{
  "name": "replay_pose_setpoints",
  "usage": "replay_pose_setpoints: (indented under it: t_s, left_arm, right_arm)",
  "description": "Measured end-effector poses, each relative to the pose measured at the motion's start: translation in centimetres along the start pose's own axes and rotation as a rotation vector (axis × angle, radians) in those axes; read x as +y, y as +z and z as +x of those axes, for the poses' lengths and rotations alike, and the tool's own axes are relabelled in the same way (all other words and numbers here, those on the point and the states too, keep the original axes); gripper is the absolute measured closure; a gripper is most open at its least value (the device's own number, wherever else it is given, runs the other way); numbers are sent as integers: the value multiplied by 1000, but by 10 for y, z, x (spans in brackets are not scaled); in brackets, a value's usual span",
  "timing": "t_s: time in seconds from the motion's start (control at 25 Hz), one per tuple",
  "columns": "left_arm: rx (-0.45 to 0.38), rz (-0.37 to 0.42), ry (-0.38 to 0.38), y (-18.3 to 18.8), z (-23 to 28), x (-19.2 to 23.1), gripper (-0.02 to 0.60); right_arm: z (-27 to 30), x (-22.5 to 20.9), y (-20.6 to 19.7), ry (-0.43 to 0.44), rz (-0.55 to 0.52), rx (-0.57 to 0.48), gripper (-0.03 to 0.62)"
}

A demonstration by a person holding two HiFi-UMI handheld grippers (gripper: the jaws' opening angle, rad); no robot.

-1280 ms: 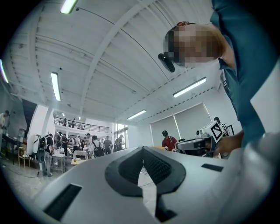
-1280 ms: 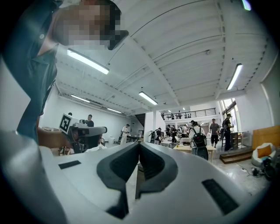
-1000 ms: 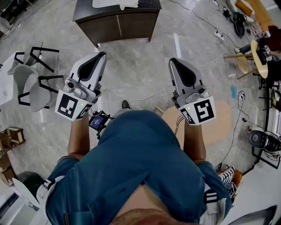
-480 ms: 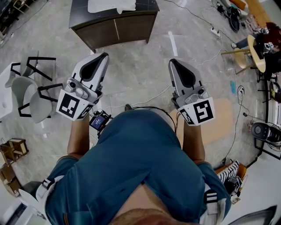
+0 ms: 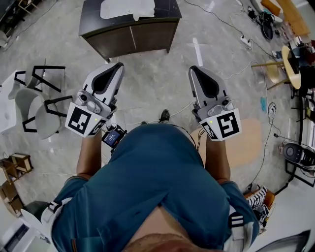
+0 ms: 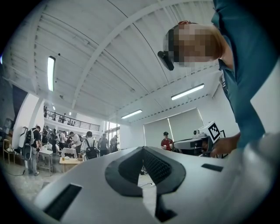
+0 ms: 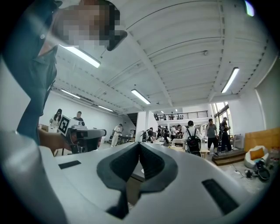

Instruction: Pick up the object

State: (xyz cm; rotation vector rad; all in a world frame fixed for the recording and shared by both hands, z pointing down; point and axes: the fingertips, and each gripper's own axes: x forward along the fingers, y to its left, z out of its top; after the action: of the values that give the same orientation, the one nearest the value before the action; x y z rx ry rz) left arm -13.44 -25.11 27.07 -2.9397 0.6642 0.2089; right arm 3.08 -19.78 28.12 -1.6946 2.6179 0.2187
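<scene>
Basically idle carry. My left gripper (image 5: 116, 66) and right gripper (image 5: 193, 69) are both up at chest height, side by side and well apart, with the tips pointing forward and away from me. Both pairs of jaws are pressed together at the tips with nothing between the pads. Each gripper's own view looks out over its closed tips at hall ceiling and distant people, not at any work surface.

My guess is they're held like this for transit: tools tucked close to my body, closed so nothing snags, marker cubes facing up toward the head camera.

The task's thing isn't at either tool. The best candidate is the white item (image 5: 125, 8) lying on top of the dark cabinet (image 5: 130, 34). It sits well ahead of both sets of tips and slightly nearer the left gripper's line. I can't tell what it is from here; it looks flat and soft-edged, maybe cloth or a bag.

Chairs (image 5: 34, 106) sit off the left gripper's outer side. A cable (image 5: 172, 109) runs across the floor below and between the two tools, so that's a trip risk on the way in.

Next I need to close the distance to the cabinet, tilt the tips down, and spread one pair of jaws before reaching.
</scene>
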Motion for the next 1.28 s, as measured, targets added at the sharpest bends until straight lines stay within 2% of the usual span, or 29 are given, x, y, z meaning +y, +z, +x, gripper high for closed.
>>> replay_pose_setpoints:
  t_s: [0.4, 0.68, 0.92, 1.28]
  left_arm:
    - [16, 33, 38, -13, 72, 3, 577]
    - [41, 42, 86, -25, 95, 13, 577]
    - [34, 36, 75, -35, 105, 46, 577]
    - [8, 7, 2, -39, 125, 110, 577]
  right_arm:
    - [19, -72, -13, 62, 24, -24, 580]
    - [33, -98, -24, 109, 32, -23, 580]
    - [64, -105, -32, 100, 25, -13, 580]
    - [122, -114, -28, 28, 6, -2, 580]
